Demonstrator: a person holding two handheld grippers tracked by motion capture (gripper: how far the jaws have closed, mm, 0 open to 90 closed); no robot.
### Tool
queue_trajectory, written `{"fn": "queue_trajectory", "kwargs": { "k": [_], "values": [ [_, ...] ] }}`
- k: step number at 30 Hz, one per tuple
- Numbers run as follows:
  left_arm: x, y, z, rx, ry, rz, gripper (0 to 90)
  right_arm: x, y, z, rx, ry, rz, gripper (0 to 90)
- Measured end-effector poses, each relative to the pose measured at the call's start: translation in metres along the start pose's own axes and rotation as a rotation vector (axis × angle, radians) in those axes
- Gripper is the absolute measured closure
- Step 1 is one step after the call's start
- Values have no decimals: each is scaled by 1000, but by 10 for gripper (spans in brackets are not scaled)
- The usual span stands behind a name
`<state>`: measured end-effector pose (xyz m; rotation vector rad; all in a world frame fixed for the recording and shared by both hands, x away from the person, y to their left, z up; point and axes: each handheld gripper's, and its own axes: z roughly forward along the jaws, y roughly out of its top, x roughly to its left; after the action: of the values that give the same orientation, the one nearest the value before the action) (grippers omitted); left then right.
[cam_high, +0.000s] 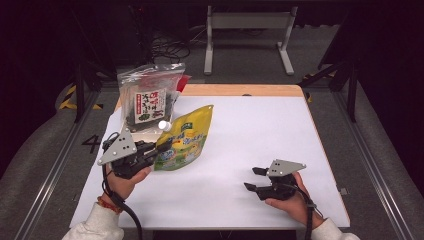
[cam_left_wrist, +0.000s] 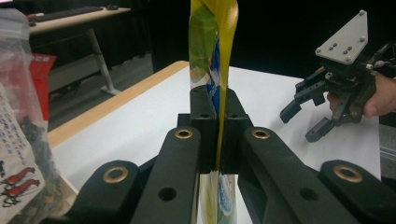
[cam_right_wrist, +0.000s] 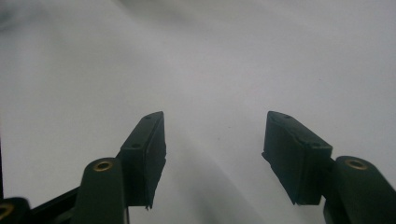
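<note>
Left claw clamped on yellow pouch; right claw spread wide
Left claw (cam_left_wrist: 218, 135) grips the yellow pouch (cam_high: 184, 140) edge at the desk's (cam_high: 250, 130) left; right claw (cam_right_wrist: 215, 154) holds nothing, near desk front-right

On the table (cam_high: 240, 120), a snack pouch (cam_high: 185, 142) lies just before a seaweed bag (cam_high: 149, 100) — both far left.
</note>
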<state>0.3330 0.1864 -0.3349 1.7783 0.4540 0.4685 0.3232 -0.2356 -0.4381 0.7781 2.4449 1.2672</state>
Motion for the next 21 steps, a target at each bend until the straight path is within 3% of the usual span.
{"fn": "queue_trajectory", "kwargs": {
  "k": [11,17,21],
  "values": [
    [10,8,-13,-55,37,0,877,2,1,-1,-5,5,-2,383],
    [19,11,-18,-74,62,3,877,14,8,-2,-5,2,-81,376],
    [25,12,-22,-81,75,6,877,14,8,-2,0,-5,-91,373]
  ]
}}
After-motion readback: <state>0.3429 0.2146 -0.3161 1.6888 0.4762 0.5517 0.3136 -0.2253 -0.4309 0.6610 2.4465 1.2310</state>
